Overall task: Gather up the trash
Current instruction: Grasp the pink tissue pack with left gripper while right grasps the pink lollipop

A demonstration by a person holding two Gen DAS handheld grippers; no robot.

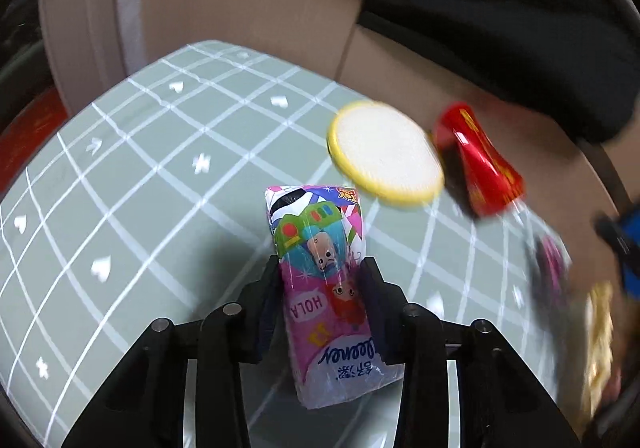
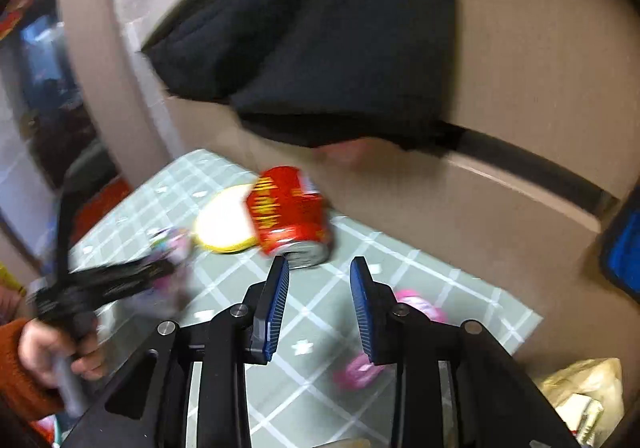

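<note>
Left gripper point(image 1: 322, 268): black jaws w/ a tissue pack point(image 1: 320, 288) between them, pads right at its sides, looks clamped; the pack is a soft plastic-wrapped block, glossy pink and white w/ cartoon print, far end resting on the tablecloth point(image 1: 140, 176), a smooth grey-green sheet w/ white grid lines and small heart and star marks. Further right in the left wrist view lies a flat round lid point(image 1: 386, 154), white face w/ a yellow rim, and just beside it a red can point(image 1: 478, 160) on its side, shiny metal w/ gold lettering. At the right edge are blurred wrappers, pink and yellowish, detail unclear. Behind the cloth stands a tan sofa, smooth panels, w/ a black fuzzy garment draped over it. Right wrist view, left to right: a hand point(image 2: 48, 352) in an orange knit sleeve grips the other tool's handle, blurred; then the lid point(image 2: 224, 224) and the can point(image 2: 290, 216), touching or nearly so, the can's silver end facing the camera. Right gripper point(image 2: 320, 268): blue ribbed pads set moderately apart, nothing between them, tips just short of the can. Two pink round things point(image 2: 420, 306) lie on the cloth near the right finger, blurred. Far right, a crinkled yellowish plastic bag point(image 2: 580, 388).
</note>
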